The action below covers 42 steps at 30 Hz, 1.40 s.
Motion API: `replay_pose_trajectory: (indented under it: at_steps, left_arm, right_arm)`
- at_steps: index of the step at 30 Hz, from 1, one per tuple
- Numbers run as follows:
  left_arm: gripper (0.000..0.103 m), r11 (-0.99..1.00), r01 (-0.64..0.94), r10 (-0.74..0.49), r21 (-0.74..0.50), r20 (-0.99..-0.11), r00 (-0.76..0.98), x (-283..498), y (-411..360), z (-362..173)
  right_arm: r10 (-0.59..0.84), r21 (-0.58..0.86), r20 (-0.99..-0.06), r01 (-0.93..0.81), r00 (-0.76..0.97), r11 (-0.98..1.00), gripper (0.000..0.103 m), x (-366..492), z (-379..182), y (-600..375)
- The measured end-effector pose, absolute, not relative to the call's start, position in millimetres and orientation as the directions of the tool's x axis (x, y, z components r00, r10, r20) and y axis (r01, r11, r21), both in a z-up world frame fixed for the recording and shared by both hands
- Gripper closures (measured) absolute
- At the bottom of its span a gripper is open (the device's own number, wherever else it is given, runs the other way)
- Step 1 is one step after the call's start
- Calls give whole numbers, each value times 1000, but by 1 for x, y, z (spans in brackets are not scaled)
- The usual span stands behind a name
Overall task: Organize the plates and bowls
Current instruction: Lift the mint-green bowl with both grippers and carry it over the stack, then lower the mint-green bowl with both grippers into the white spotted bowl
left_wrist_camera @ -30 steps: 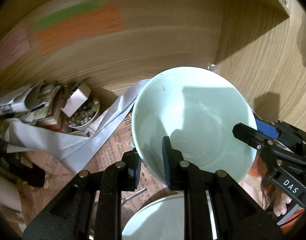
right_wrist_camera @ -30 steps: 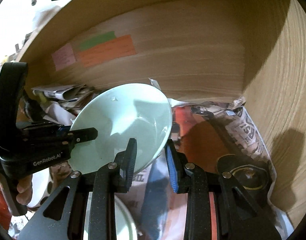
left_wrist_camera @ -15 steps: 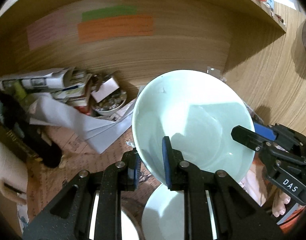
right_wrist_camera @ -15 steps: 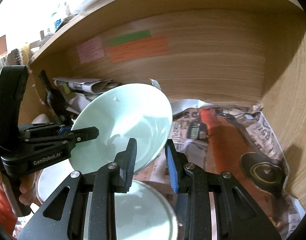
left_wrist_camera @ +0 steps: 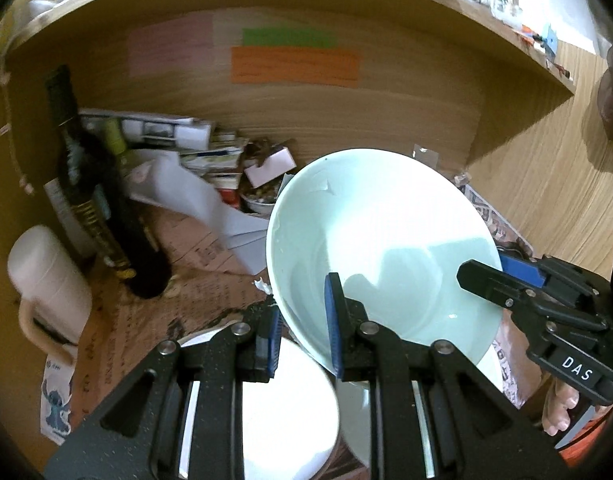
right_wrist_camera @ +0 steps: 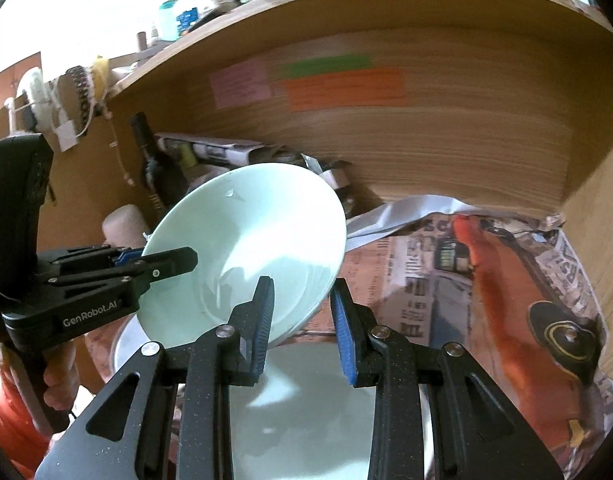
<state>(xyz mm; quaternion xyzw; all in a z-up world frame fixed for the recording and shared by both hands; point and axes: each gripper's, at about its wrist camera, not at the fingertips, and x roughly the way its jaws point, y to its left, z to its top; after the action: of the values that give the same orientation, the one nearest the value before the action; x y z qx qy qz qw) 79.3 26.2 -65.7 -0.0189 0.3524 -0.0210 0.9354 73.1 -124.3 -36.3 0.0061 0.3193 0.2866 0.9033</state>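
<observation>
A pale green bowl (left_wrist_camera: 386, 248) is held tilted in the air inside a wooden shelf bay; it also shows in the right wrist view (right_wrist_camera: 250, 248). My left gripper (left_wrist_camera: 304, 332) is shut on its left rim, and my right gripper (right_wrist_camera: 302, 320) is shut on its right rim. Each gripper shows in the other's view, the right one (left_wrist_camera: 506, 280) and the left one (right_wrist_camera: 146, 264). Below the bowl lie a white plate (left_wrist_camera: 282, 412) and a pale green dish (left_wrist_camera: 354, 420); the right wrist view shows a pale plate (right_wrist_camera: 306, 400) under my fingers.
Newspaper (right_wrist_camera: 446, 272) lines the shelf floor. A dark bottle (left_wrist_camera: 94, 200), a white mug (left_wrist_camera: 46, 280) and a heap of papers with a small dish (left_wrist_camera: 226, 168) crowd the back left. Wooden walls (left_wrist_camera: 546, 184) close the back and right. Coloured notes (left_wrist_camera: 294, 64) stick on the back wall.
Both grippers have pulled back and up with the bowl; more of the shelf, the bottle and mug have come into view, and the plates below show larger.
</observation>
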Motion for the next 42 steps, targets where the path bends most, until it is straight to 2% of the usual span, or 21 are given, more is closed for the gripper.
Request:
replay_pose_trajectory:
  at_steps: [19, 36, 42]
  left_arm:
    - [84, 994, -95, 41, -45, -667, 744, 20, 77, -81]
    - [84, 984, -170, 89, -46, -700, 709, -3, 103, -109]
    - [84, 983, -170, 73, -63, -724, 686, 1, 107, -120]
  right_arm:
    - [597, 238, -611, -599, 520, 765, 76, 49, -62, -68]
    - [599, 248, -672, -630, 435, 736, 76, 42, -89, -38]
    - [588, 245, -688, -627, 426, 740, 76, 43, -94, -36]
